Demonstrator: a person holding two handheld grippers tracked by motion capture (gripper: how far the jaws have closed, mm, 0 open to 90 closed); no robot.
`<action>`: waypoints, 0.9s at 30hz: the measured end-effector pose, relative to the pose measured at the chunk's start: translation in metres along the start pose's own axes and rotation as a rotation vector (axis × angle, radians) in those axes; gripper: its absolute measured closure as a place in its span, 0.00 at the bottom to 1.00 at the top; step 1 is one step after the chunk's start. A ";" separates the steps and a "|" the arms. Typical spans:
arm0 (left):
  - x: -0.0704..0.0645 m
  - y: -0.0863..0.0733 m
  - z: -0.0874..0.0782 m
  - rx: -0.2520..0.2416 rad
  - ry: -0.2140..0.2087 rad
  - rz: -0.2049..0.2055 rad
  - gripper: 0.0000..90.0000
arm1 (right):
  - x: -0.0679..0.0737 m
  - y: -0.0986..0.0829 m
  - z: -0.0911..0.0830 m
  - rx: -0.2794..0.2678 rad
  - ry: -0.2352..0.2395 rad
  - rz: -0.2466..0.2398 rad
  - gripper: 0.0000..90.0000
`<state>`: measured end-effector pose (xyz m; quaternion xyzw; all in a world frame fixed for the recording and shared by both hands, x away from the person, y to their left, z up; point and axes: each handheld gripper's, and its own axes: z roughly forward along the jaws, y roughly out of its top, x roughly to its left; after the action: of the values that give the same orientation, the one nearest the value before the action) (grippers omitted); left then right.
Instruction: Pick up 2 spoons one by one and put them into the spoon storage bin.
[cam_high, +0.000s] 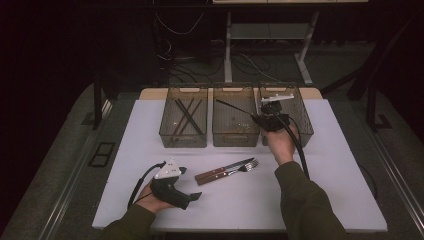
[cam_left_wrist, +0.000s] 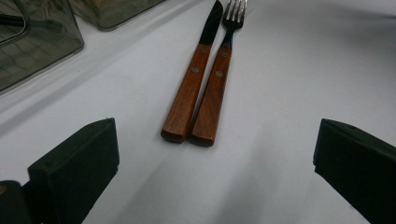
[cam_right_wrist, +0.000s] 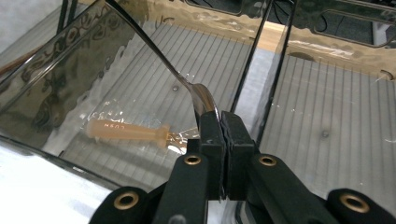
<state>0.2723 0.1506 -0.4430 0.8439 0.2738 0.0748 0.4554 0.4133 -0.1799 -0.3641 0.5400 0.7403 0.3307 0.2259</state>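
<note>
Your right gripper clamps a spoon over the middle bin; your left gripper rests spread wide before knife and fork.

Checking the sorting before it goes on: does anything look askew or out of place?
Nothing is spilled or damaged. The right gripper pinches a spoon by its bowl, handle slanting over the middle bin. Knife and fork lie neatly together.
</note>
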 end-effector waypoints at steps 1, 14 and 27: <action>0.000 0.000 0.000 0.000 0.000 0.001 0.00 | 0.001 0.000 0.002 0.004 0.000 -0.002 0.98; 0.000 0.000 0.001 0.001 -0.003 0.000 0.00 | 0.006 -0.001 0.004 -0.026 0.065 -0.032 0.64; 0.000 0.000 0.000 0.015 0.004 0.021 0.00 | -0.015 -0.015 -0.022 -0.104 0.274 -0.082 0.32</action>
<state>0.2723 0.1508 -0.4431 0.8499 0.2663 0.0790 0.4477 0.3929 -0.2029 -0.3604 0.4467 0.7676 0.4294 0.1637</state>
